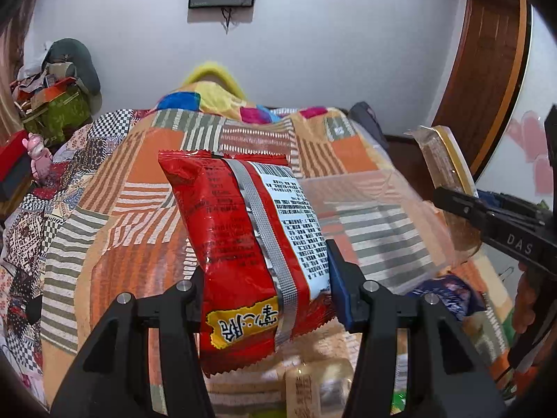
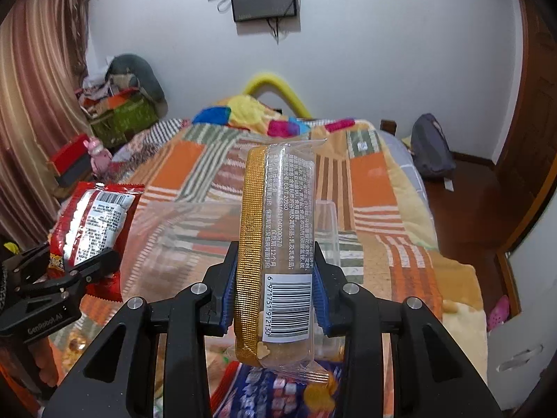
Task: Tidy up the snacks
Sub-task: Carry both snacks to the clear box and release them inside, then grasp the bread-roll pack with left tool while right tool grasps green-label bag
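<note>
A bed under a patchwork blanket (image 1: pixel 139 188) of orange, striped and checked squares fills the middle of both views, running up toward a white wall where a dark screen (image 2: pixel 263 0) hangs at the top centre. On the blanket, in the centre right of the left wrist view, sits a clear plastic bin (image 1: pixel 376 223), its walls see-through so the stripes show behind them.

The red snack bag (image 1: pixel 250 250) stands lengthwise in the lower centre of the left wrist view, back side facing the camera with its silver seam and white text panel. The left gripper (image 1: pixel 266 299) clamps it near its lower end, the fingers pressed into both sides. In the right wrist view the same bag appears at the left edge.

The cracker sleeve (image 2: pixel 278 254), a long clear packet with a gold ribbed strip and a barcode, rises upright in the centre of the right wrist view. The right gripper (image 2: pixel 275 296) grips it near the bottom, its blue pads (image 2: pixel 228 299) tight against both sides.

A blue snack packet (image 2: pixel 275 393) lies on the blanket at the bottom centre, below the held sleeve.
</note>
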Demonstrator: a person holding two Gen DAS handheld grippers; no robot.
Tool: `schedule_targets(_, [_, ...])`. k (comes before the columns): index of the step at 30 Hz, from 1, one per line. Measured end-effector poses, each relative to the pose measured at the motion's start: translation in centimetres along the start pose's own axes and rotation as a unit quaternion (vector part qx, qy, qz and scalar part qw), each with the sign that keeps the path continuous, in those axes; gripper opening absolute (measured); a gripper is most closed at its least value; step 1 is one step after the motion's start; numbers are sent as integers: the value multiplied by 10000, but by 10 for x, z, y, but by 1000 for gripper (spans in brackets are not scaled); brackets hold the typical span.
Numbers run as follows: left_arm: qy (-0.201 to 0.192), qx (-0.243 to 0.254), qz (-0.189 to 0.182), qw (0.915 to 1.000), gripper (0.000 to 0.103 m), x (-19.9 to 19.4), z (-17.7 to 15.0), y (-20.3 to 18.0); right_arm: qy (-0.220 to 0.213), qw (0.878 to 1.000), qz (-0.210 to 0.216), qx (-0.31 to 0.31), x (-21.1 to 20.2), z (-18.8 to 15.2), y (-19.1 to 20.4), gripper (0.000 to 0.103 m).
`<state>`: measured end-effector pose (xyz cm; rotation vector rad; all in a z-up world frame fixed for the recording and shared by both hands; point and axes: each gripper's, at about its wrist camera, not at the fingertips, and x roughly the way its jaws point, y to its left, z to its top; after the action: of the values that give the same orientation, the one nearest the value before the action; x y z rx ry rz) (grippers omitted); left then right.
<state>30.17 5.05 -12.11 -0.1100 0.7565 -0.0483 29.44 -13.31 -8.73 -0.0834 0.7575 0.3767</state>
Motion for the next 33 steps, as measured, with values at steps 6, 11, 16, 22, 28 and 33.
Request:
schedule_targets(6, [292,141,-29,9995,51,31,-3,-7,343,9993,-74,-130,20,-3,-3,33])
schedule_targets(11, [527,206,-22,9984,52,49,-5,-12,645,9976,-122,-238,31,-3,-3,33])
schedule_targets(16, [618,225,-13,9978,54,52,-11,-11,760,9966,-77,-304,30,-6,-3,36])
schedule_targets(22, [542,292,-39,9981,60,38,-11,-11,557,9980,-18,-296,13,-4,-4,37])
schedule_targets(28, [132,364,-37,9992,68,-4,-9,-11,179,9994,-54,-276,-21,-8,-7,44])
schedule_targets(33, [-201,268,-69,9994,73,-48,-13,0,-103,9997,-8,-219,-53,-17,-10,50])
